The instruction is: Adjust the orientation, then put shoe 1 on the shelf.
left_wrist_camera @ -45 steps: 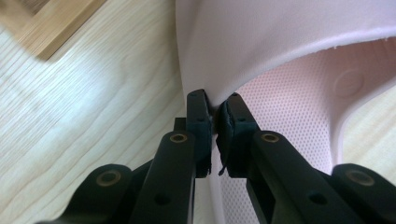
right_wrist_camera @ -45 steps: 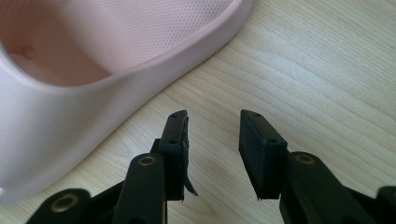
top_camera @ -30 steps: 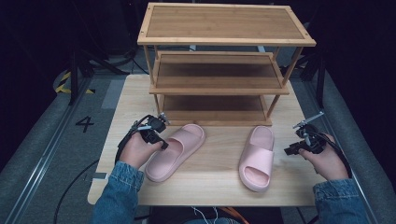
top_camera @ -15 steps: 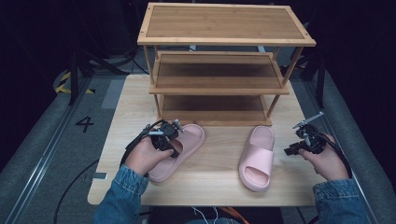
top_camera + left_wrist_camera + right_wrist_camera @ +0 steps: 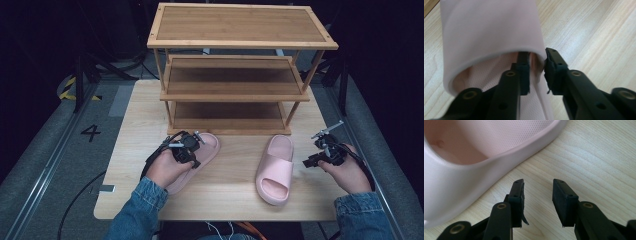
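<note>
The left slide's (image 5: 197, 155) strap is pinched between the just-closed fingers (image 5: 524, 75) of the left gripper (image 5: 186, 150). The right gripper (image 5: 320, 152) is held half open and empty on the tabletop (image 5: 235, 170), beside the right slide (image 5: 275, 167).

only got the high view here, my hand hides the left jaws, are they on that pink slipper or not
Observer: Yes. In the left gripper view the left gripper has just been closing, and its pads pinch the strap wall of the left slipper, one jaw inside, one outside.
Operator: which part of the strap
Observer: Its side edge, where the strap meets the sole by the table.
Operator: and the right one, anything between its jaws
Observer: No. In the right gripper view the right gripper is open over bare wood, with the right slipper just beside it, not touching.
</note>
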